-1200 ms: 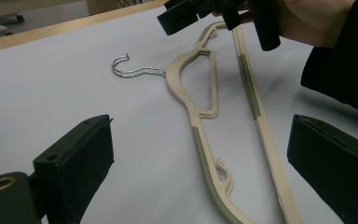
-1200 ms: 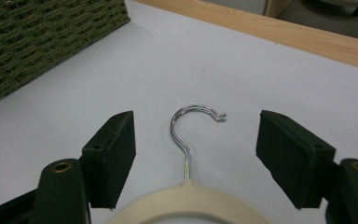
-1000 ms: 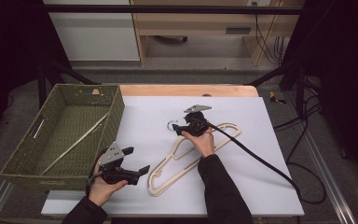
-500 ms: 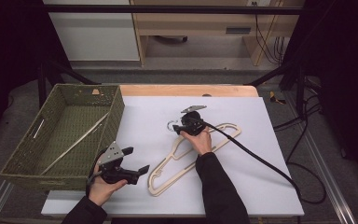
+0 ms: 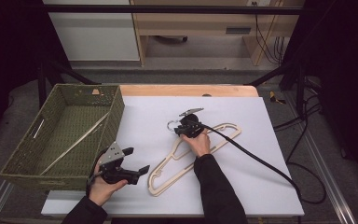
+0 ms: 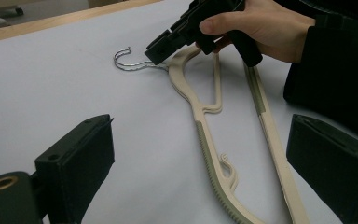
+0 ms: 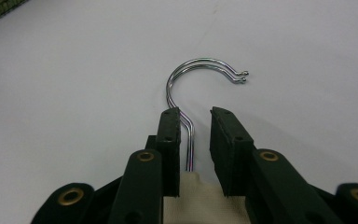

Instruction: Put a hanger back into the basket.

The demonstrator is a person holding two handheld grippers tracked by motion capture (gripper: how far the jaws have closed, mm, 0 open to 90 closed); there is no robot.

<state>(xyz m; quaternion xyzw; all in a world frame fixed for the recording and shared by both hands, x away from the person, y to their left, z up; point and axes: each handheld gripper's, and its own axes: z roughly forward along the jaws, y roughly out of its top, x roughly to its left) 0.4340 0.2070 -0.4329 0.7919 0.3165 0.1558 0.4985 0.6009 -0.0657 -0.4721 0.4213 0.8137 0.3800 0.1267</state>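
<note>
While the cream plastic clothes hangers (image 5: 193, 154) lay flat on the white tabletop (image 5: 270, 186), the right gripper (image 7: 193, 135) sat at their chrome wire hooks (image 7: 200, 74) — fingers closing in, necks between them, gap left on one side. Left gripper (image 5: 137, 161) — fingers wide apart, empty, beside the green woven basket (image 5: 23, 158).

Table (image 5: 270, 186) with white top, two items on it.
Cream hangers (image 5: 186, 158) lie flat between the right fingers (image 5: 193, 141); green basket (image 5: 28, 158) stands beside the left fingers (image 5: 101, 185).

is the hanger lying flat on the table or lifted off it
Lying flat. The hanger rests on the white table in the high view, and its metal hook lies against that surface.
</note>
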